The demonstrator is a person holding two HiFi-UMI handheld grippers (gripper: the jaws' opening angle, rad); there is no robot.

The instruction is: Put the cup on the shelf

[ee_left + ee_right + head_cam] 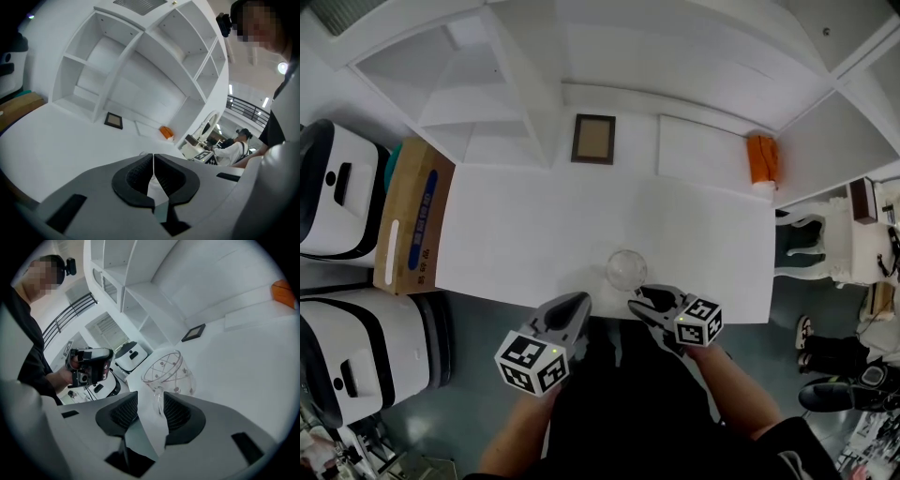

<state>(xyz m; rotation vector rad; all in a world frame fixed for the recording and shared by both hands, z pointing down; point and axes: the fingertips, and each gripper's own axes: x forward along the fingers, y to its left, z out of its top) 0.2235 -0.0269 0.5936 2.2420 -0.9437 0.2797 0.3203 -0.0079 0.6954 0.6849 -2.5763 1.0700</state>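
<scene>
A clear glass cup (626, 270) with a dotted pattern stands upright near the front edge of the white table (516, 234). In the right gripper view the cup (169, 371) is right in front of the jaws, and its handle reaches into the gap between them. My right gripper (639, 298) (150, 397) is open, with the handle close to the right-hand pad (178, 411). To the left of the cup, my left gripper (578, 303) (153, 157) is shut and holds nothing. Behind the table rises the white shelf unit (525, 94) (140, 61).
At the table's back edge lie a dark picture frame (593, 139), a flat white board (703, 150) and an orange object (761, 159). A cardboard box (412, 216) and two white machines (337, 187) stand to the left. White furniture (811, 246) stands to the right.
</scene>
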